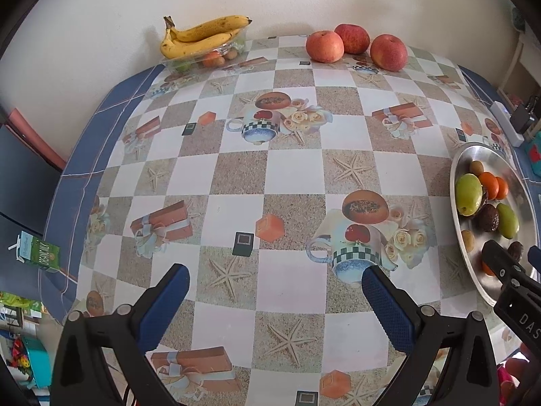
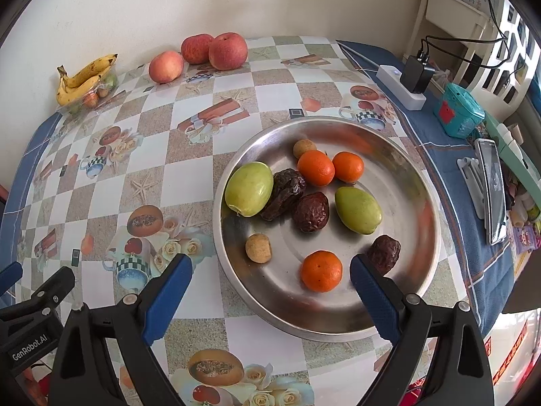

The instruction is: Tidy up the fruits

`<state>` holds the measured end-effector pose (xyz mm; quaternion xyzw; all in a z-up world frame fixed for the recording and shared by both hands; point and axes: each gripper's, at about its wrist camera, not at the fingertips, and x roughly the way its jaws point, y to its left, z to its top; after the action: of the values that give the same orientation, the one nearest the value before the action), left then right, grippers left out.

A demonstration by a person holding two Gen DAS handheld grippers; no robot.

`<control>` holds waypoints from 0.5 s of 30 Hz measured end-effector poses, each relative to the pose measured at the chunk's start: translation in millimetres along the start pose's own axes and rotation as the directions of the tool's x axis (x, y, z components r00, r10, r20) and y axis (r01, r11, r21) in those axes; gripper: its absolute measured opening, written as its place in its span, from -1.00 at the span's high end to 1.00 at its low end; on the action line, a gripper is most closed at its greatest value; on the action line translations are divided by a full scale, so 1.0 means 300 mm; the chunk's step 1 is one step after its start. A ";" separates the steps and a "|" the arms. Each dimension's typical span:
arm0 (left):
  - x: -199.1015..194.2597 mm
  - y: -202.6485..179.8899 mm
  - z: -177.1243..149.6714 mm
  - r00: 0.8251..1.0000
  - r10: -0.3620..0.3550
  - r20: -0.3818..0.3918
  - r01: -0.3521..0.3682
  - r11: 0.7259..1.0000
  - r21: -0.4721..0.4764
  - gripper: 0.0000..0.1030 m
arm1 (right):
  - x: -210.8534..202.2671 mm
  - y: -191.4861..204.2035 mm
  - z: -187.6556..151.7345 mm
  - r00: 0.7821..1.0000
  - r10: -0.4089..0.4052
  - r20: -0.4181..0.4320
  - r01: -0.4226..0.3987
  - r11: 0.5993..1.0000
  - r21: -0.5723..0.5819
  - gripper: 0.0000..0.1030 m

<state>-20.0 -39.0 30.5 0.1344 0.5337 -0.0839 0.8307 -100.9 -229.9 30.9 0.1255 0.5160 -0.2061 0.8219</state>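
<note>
A round metal plate holds three small oranges, two green fruits, three dark wrinkled dates and two small tan fruits. My right gripper is open and empty, above the plate's near edge. My left gripper is open and empty over the tablecloth, left of the plate. Three red apples sit at the table's far edge. Bananas lie on a clear tray of small fruit at the far left.
The table has a checkered cloth against a white wall. A power strip with charger, a teal box and a phone lie right of the plate. A green carton stands off the table's left edge.
</note>
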 end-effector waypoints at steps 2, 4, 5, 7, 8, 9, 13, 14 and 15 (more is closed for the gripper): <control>-0.001 0.000 0.000 1.000 0.002 0.001 -0.002 1.000 0.000 -1.00 | 0.000 0.002 0.001 1.000 -0.001 -0.001 0.001 1.000 -0.002 -0.84; -0.002 -0.001 -0.001 1.000 0.002 0.004 -0.002 1.000 0.000 -1.00 | 0.000 0.004 0.001 1.000 -0.001 0.000 0.001 1.000 -0.005 -0.84; -0.003 -0.001 -0.001 1.000 0.002 0.004 -0.002 1.000 0.000 -1.00 | 0.000 0.006 0.001 1.000 -0.002 0.001 0.002 1.000 -0.007 -0.84; -0.002 -0.001 -0.001 1.000 0.000 0.002 0.000 1.000 -0.001 -1.00 | -0.001 0.010 0.001 1.000 -0.002 0.000 0.002 1.000 -0.012 -0.84; -0.001 0.000 -0.001 1.000 0.000 0.001 0.000 1.000 -0.001 -1.00 | -0.001 0.011 0.001 1.000 -0.002 0.000 0.002 1.000 -0.013 -0.84; -0.001 0.001 -0.001 1.000 0.000 -0.001 0.000 1.000 -0.002 -1.00 | -0.001 0.012 0.002 1.000 -0.002 0.000 0.002 1.000 -0.015 -0.84; 0.002 0.003 -0.001 1.000 0.002 -0.008 -0.003 1.000 -0.006 -1.00 | -0.001 0.012 0.002 1.000 -0.003 0.000 0.003 1.000 -0.016 -0.84; 0.003 0.004 -0.001 1.000 0.001 -0.010 -0.001 1.000 -0.008 -1.00 | -0.001 0.012 0.002 1.000 -0.004 0.000 0.004 1.000 -0.015 -0.84; 0.003 0.004 -0.002 1.000 0.001 -0.012 -0.001 1.000 -0.009 -1.00 | -0.001 0.012 0.002 1.000 -0.003 -0.001 0.003 1.000 -0.016 -0.84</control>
<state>-19.7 -37.7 29.6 0.1315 0.5388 -0.0804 0.8282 -98.7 -226.9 31.3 0.1183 0.5180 -0.2034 0.8224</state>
